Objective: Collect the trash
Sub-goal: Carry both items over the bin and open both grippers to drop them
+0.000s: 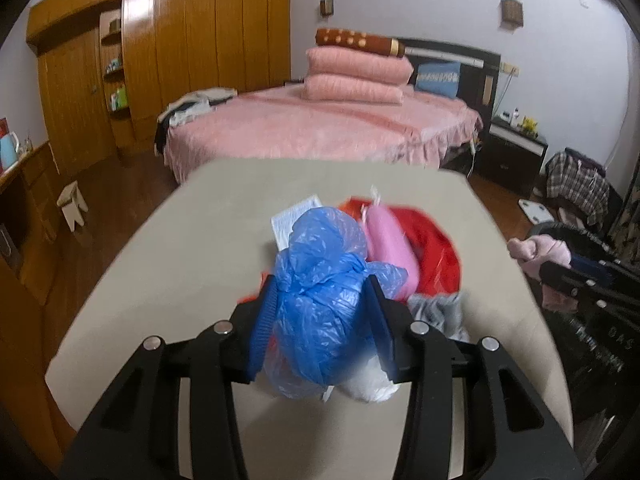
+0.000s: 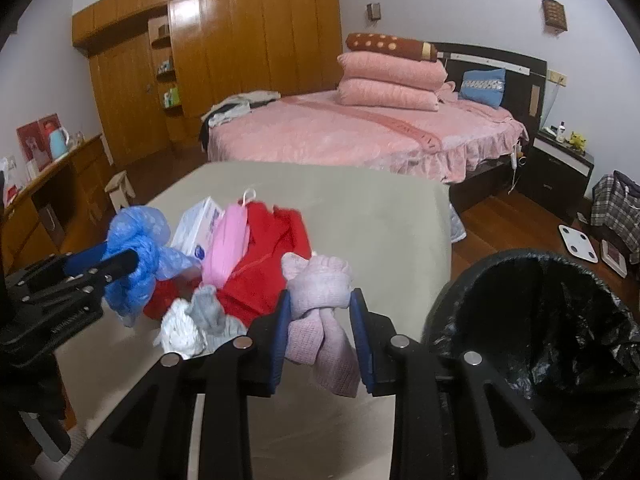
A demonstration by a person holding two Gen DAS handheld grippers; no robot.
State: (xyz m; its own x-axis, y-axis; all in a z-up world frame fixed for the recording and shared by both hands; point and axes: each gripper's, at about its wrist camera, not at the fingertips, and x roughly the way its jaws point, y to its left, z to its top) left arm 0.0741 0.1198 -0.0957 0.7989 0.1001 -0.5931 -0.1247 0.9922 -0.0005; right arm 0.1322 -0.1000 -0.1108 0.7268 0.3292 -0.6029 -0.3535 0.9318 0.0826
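Note:
My left gripper (image 1: 322, 288) is shut on a crumpled blue plastic bag (image 1: 320, 280) and holds it above the beige table (image 1: 180, 248). It also shows in the right wrist view (image 2: 120, 262), with the blue bag (image 2: 136, 248) at the left. My right gripper (image 2: 320, 300) is shut on a knotted pale pink cloth (image 2: 320, 292), lifted near the table's right side. A bin lined with a black bag (image 2: 552, 320) stands open just right of it. On the table lie a red garment (image 2: 264, 260), a pink pack (image 2: 228, 244), a tissue pack (image 2: 198, 224) and grey and white rags (image 2: 196, 320).
A pink bed (image 2: 340, 132) with stacked pillows stands beyond the table. A wooden wardrobe (image 2: 240, 48) fills the back wall. A small stool (image 2: 120, 188) and a desk with a kettle (image 2: 58, 140) are at the left. A scale (image 2: 578, 244) lies on the floor at the right.

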